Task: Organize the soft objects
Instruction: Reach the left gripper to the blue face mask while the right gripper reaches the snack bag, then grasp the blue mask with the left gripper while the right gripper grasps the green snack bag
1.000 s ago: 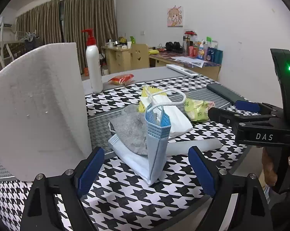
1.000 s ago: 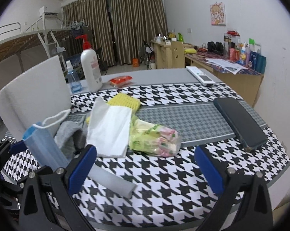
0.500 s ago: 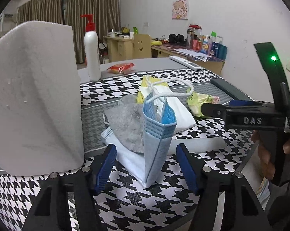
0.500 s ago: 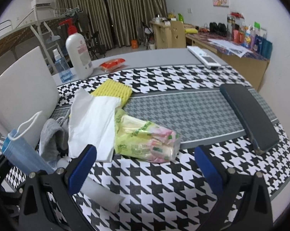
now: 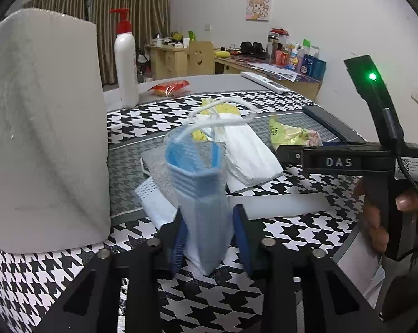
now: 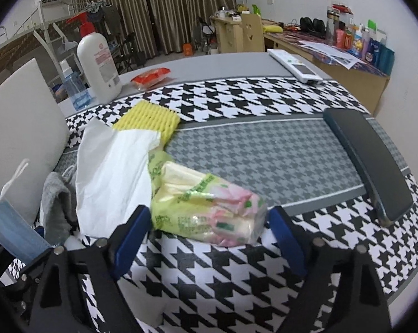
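Grasp step, both hands. Left gripper (image 5: 209, 238) jaws closing narrow, mask (image 5: 202, 191) standing between them. Right gripper (image 6: 209, 236) jaws wide, closing; tissue pack (image 6: 206, 213) between. Next: squeeze gently, lift.

From my feed: face mask (image 5: 200, 194) upright on the tabletop (image 6: 236, 277), foam block (image 5: 42, 127) left, tissue pack (image 6: 206, 213) right, pump bottle (image 6: 98, 63) behind.
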A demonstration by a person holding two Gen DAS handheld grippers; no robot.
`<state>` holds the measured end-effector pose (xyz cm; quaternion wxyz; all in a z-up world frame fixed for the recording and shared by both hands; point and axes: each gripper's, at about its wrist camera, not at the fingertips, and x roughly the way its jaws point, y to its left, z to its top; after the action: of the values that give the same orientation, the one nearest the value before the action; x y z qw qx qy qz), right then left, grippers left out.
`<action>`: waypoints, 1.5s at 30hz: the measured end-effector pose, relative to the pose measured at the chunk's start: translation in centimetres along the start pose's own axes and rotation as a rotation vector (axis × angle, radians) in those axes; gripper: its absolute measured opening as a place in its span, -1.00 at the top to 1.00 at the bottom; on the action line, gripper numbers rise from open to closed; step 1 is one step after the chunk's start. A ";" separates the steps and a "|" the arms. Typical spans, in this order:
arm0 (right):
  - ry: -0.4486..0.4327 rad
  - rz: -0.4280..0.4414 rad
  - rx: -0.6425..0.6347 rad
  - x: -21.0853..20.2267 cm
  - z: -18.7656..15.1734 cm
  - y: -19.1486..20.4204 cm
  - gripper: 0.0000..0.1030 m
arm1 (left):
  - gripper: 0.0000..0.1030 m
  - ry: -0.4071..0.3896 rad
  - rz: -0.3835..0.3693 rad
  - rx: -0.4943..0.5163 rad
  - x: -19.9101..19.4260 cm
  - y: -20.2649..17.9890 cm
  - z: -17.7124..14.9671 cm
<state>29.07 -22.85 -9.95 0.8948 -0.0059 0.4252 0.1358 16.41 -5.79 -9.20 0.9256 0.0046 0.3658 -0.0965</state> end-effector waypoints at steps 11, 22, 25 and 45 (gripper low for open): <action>-0.009 -0.004 -0.005 -0.3 0.0 -0.1 -0.32 | 0.82 0.005 -0.032 0.008 0.2 -0.1 0.0; -0.026 0.014 0.018 -1.2 0.0 -0.9 -0.26 | 0.84 -0.017 -0.029 0.005 -0.6 0.0 0.0; -0.040 0.018 0.020 -1.7 0.2 -1.1 -0.26 | 0.84 -0.028 -0.030 0.009 -1.1 -0.1 0.2; -0.176 0.069 0.029 -6.3 1.7 -0.9 -0.26 | 0.84 -0.161 0.007 0.049 -6.8 -0.3 3.6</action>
<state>26.80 -25.00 -4.21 0.9234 0.0336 0.3469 0.1606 13.95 -5.14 -1.97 0.9521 0.0206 0.2876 -0.1022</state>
